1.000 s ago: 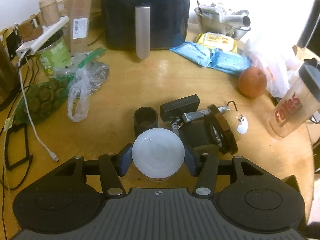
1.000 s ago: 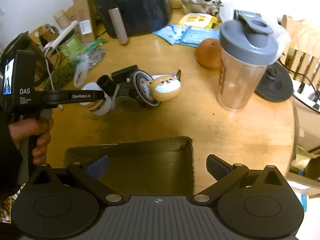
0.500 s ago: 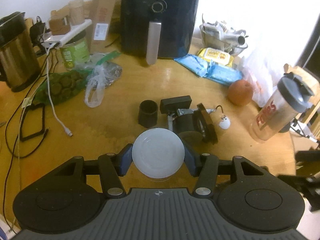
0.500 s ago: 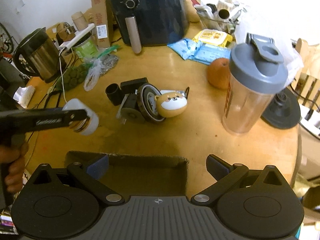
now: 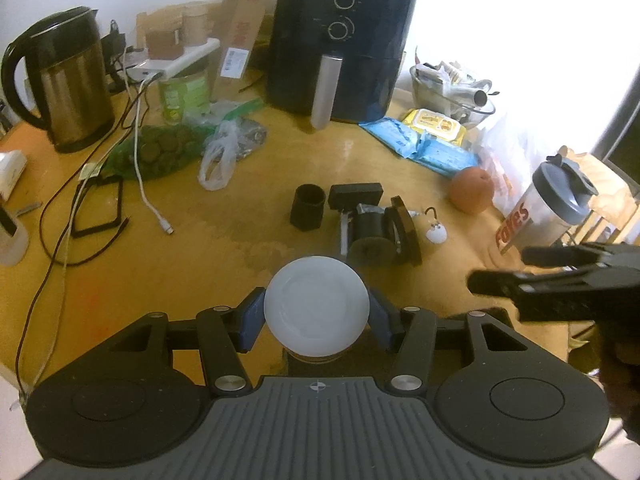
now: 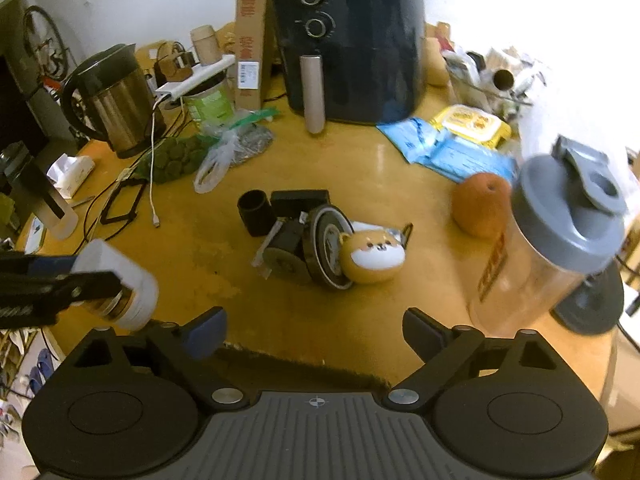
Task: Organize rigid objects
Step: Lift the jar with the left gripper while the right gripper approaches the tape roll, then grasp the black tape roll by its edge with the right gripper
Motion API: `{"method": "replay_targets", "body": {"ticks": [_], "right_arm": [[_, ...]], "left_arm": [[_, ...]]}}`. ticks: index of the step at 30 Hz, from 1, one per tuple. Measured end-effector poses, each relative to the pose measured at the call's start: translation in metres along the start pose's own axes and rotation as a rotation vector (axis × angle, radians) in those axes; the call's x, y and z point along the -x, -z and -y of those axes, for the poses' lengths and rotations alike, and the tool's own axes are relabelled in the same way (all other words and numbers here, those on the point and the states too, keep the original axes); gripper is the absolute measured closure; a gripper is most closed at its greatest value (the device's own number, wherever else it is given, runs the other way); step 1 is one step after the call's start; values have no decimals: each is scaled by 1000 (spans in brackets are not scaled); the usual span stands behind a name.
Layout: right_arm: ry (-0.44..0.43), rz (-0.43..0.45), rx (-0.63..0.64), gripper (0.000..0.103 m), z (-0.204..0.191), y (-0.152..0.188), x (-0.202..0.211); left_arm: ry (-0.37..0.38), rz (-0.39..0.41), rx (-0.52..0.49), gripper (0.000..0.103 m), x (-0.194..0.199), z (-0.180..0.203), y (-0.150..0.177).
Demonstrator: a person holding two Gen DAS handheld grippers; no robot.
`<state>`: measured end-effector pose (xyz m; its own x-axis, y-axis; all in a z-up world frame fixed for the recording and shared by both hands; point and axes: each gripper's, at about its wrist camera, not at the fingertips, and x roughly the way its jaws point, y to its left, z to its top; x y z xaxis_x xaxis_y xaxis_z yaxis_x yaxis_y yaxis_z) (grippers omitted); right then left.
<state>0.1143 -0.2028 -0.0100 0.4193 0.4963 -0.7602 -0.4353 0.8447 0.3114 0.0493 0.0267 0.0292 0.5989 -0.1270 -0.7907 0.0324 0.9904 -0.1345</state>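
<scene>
- Because the white lid fills the gap between the fingers, the body of the white-capped jar (image 5: 316, 306) is almost wholly hidden in the left wrist view; only a thin amber band shows beneath the cap.
- The left gripper (image 5: 316, 312) is clamped on that jar, blue pads pressed against both sides of the smooth, round, matte cap, and holds it above the near part of the wooden table (image 5: 180, 264).
- In the right wrist view the same jar (image 6: 120, 292) appears at the left edge, lying sideways in the black fingers; its label cannot be read.
- The right gripper (image 6: 314, 330) stands wide apart and empty, above the frayed rim of a cardboard box (image 6: 304, 364) whose interior is cut off by the gripper body.
- At mid-table lies a cluster: a black cylindrical cup (image 6: 254, 212), a flat black block (image 6: 300, 200), and a black round-flanged device (image 6: 316, 252) on its side, its exact type unclear.
- A glossy dog-face charm (image 6: 372, 256) touches the device's flange.
- Motion blur softens the grey-lidded shaker bottle (image 6: 552, 240) and the orange fruit (image 6: 478, 204) beside it.
- A dark, two-dial air fryer (image 5: 340, 44) stands at the rear.
</scene>
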Motion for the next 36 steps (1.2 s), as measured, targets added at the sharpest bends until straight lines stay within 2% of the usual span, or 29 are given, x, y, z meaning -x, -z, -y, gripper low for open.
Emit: {"method": "replay_targets", "body": {"ticks": [8,11,13,21,26,31,33,36], "right_arm": [[13,32,85,25,-16,-8,-22],[39,43,119,37,-22,-11,-33],[59,49,137,40,-25,-12,-41],[102,45,176,66,-31,-20,-77],[120,35,179,70,-32,-25,-92],[113,13,177,82,-30,-27,-104],[104,8,170,90,-28,-27,-105],[96,10,152,90,-27,-28,-104]], "left_arm": [[-7,1,33,50,14,-7,15],[-11,1,49,50,17,-11,19],[-14,-1,57,50,19,-14,21],[-32,0,99,50,27,-29,29],[-46,-7,125,50,30,-39,35],[-51,-9,140,50,33,-45,38],[-51,-10,143,50,34,-46,39],[-53,-13,144,50,34,-47,39]]}}
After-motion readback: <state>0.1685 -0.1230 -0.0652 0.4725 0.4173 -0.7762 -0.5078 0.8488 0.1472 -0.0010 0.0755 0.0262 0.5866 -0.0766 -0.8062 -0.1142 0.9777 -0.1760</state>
